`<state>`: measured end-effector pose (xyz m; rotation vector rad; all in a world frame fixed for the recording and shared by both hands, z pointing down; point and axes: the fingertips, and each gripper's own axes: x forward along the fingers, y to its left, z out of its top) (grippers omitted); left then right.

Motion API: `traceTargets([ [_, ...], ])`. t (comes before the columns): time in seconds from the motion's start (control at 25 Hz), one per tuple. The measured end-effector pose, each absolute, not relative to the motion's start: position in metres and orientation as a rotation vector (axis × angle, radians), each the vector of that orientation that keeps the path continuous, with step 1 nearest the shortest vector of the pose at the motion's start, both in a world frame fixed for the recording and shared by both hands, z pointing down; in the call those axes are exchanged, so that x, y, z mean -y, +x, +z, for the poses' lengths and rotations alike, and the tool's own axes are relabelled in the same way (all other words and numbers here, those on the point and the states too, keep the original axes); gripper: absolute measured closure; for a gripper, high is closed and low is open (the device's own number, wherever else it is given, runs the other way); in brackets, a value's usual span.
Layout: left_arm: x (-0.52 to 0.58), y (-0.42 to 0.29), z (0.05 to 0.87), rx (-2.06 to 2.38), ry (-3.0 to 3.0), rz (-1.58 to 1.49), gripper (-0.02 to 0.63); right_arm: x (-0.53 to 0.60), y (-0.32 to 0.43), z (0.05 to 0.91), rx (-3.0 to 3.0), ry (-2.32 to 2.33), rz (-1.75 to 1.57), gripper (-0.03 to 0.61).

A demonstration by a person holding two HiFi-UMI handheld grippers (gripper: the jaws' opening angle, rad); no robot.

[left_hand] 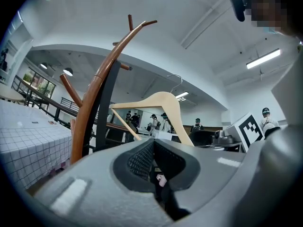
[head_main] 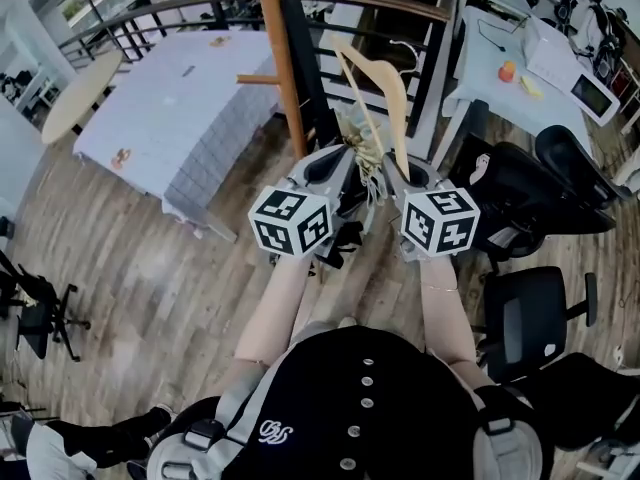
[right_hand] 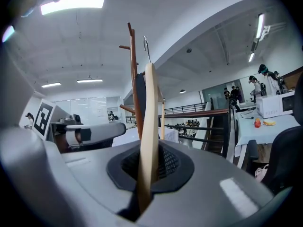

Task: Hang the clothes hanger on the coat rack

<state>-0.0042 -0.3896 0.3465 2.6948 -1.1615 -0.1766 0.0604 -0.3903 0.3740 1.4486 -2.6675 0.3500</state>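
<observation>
Nearest the camera, at 6 o'clock in the head view, is the person's black buttoned top (head_main: 350,408), with both forearms reaching up the frame to 12 o'clock. The right gripper (right_hand: 149,167) is clamped on one arm of the pale wooden clothes hanger (head_main: 397,118), which rises edge-on from its jaws. The left gripper (left_hand: 154,162) sits just beside it with its jaws drawn together. Something small and dark sits in the slit, too unclear to name. The hanger's metal hook (left_hand: 176,79) points up, near the coat rack (head_main: 280,58) but apart from it.

The rack's brown curved pole stands at 12 o'clock with a black upright (head_main: 300,58) just beside it. A dark railing (head_main: 200,8) runs behind both.

Bare wood floor (head_main: 150,268) lies open from 7 to 9 o'clock. A table under a checked cloth (head_main: 190,98) fills 10 to 11 o'clock. Black office chairs (head_main: 535,318) crowd 3 to 4 o'clock. At 2 o'clock is a white desk (head_main: 480,78) with a microwave (head_main: 590,88).
</observation>
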Motion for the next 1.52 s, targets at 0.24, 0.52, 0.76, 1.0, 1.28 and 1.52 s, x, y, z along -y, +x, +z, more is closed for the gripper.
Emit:
traceTargets([
  [0.24,0.4,-0.017,0.345,1.224,2.666,-0.178,0.615,0.403,0.047,0.376,2.68,1.361,0.348,0.581],
  [0.52,0.41,-0.027,0.341,1.321,2.63,-0.182,0.615,0.425,0.039,0.372,2.71,1.286,0.336,0.583],
  [0.76,0.429,-0.028,0.337,1.377,2.611,-0.191,0.615,0.446,0.036,0.365,2.746,1.223,0.315,0.581],
  [1.0,0.446,-0.033,0.325,1.442,2.599,-0.222,0.615,0.465,0.036,0.356,2.769,1.193,0.296,0.581],
  [1.28,0.461,-0.034,0.314,1.48,2.606,-0.245,0.615,0.486,0.03,0.336,2.804,1.181,0.269,0.581],
  [1.52,0.473,-0.034,0.304,1.496,2.615,-0.261,0.615,0.498,0.018,0.312,2.844,1.152,0.196,0.581],
])
